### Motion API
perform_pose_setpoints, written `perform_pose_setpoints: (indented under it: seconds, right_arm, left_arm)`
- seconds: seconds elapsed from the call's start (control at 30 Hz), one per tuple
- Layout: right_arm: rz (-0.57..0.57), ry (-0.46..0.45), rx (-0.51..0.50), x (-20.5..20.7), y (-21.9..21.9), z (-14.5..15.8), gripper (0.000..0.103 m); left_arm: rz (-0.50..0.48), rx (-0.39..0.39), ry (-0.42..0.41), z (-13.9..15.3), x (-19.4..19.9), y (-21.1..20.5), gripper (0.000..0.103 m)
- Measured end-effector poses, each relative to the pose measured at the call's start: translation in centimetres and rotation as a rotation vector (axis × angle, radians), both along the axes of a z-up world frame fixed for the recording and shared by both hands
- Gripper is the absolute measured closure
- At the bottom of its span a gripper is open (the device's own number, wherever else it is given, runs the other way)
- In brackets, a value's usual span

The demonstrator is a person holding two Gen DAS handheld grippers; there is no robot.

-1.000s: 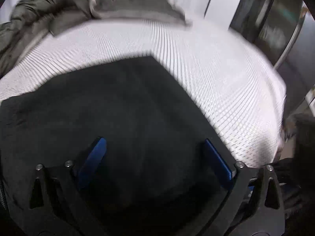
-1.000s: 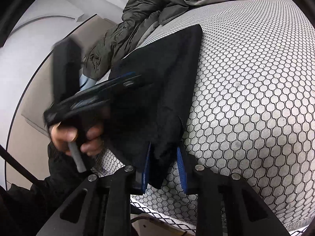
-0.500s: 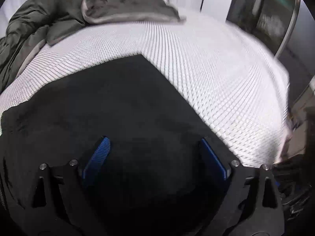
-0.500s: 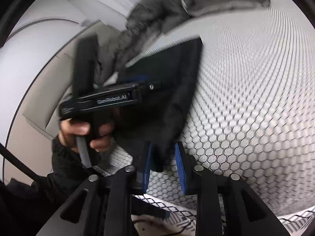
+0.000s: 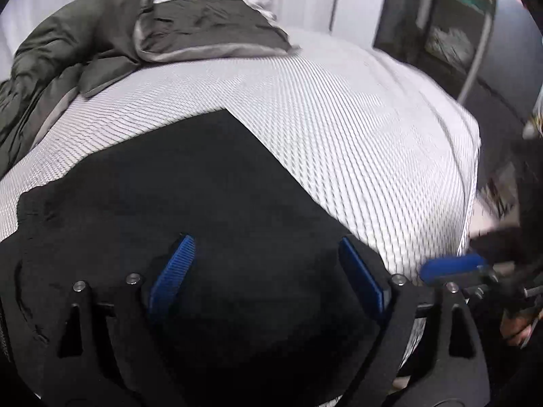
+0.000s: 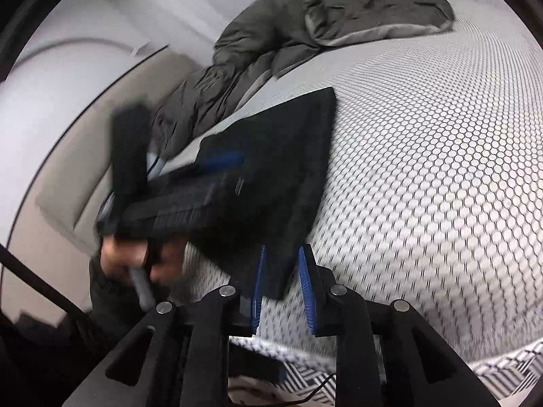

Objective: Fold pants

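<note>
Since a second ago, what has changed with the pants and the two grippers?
The left gripper has drawn back over the black pants, jaws closing slightly but wide apart, gripping nothing. The right gripper has loosened: its jaws are opening around the pants' corner. The pants stay flat on the bed, the grey duvet untouched.

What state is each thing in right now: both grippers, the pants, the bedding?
Left gripper: jaws wide but closing, above the pants, nothing gripped.
Right gripper: jaws opening, pants corner between them.
Black pants: folded, flat on mattress.
Grey duvet: crumpled at the far end.
Mattress: mostly bare.
</note>
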State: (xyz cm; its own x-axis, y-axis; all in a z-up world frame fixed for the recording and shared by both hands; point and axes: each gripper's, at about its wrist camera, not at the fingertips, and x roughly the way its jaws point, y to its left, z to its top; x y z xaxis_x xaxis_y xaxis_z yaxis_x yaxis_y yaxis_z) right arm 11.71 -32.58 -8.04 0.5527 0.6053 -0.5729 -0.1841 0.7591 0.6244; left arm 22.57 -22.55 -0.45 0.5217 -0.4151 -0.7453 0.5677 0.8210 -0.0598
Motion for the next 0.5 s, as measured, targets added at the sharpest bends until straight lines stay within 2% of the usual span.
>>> perform_pose_setpoints:
  seconds: [0.07, 0.13, 0.23, 0.27, 0.33, 0.4, 0.5]
  right_arm:
    - [0.024, 0.037, 0.014, 0.8, 1.3, -1.5, 0.083]
    - [0.085, 0.081, -0.028, 1.0, 2.7, -2.6, 0.093]
    - [0.146, 0.082, -0.076, -0.7, 3.5, -2.8, 0.093]
    - [0.127, 0.059, -0.072, -1.1, 3.2, -2.1, 0.091]
    - [0.064, 0.015, -0.051, -1.0, 2.2, -0.8, 0.079]
    - [-0.014, -0.013, -0.050, 0.4, 1.0, 0.0, 0.072]
    - [-0.022, 0.017, -0.032, 3.4, 0.7, -0.4, 0.072]
  left_arm:
    - [0.007, 0.015, 0.007, -0.7, -0.3, 0.1, 0.017]
    - [0.004, 0.024, 0.020, -1.1, -1.4, 0.7, 0.017]
    - [-0.032, 0.014, 0.013, -1.4, -3.0, 1.5, 0.017]
    - [-0.050, 0.015, 0.010, -1.7, -3.6, 1.3, 0.017]
    - [-0.089, 0.035, 0.007, -2.4, -5.1, 0.7, 0.017]
    - [-0.108, 0.066, -0.021, -3.3, -6.5, 0.1, 0.016]
    - [-0.115, 0.119, -0.052, -4.2, -7.5, -0.6, 0.014]
